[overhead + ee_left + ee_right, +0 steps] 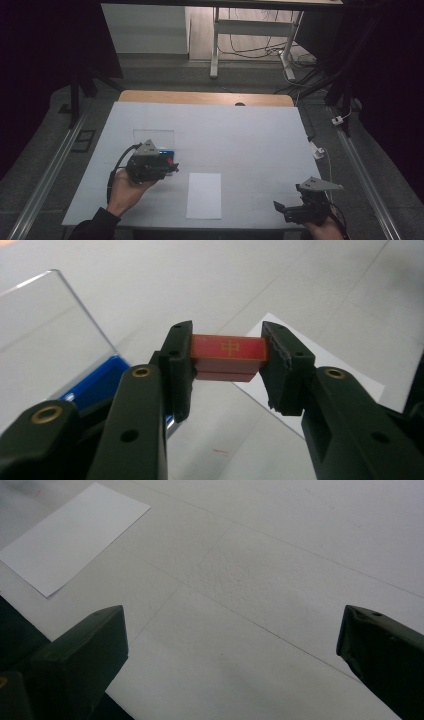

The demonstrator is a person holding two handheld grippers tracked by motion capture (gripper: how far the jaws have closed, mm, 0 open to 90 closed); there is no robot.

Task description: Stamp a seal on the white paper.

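1. Here, the left gripper (227, 365) squeezes a small red block (229, 351) between its two jaws, lifted above the table (250, 135) in the middle of the left gripper view.
2. The block carries a gold mark, too small to read.
3. A clear plastic sheet (45, 335) stands at the left of that view, with something blue (97, 385) at its foot, half hidden by the jaw.
4. The right gripper (232, 645) has its jaws wide apart, holding nothing, near the table's lower right edge in the high view.
5. A white paper (204, 195) lies flat between the grippers, near the bottom edge.
6. The table's upper half is open and bare.
7. The room around is dark.
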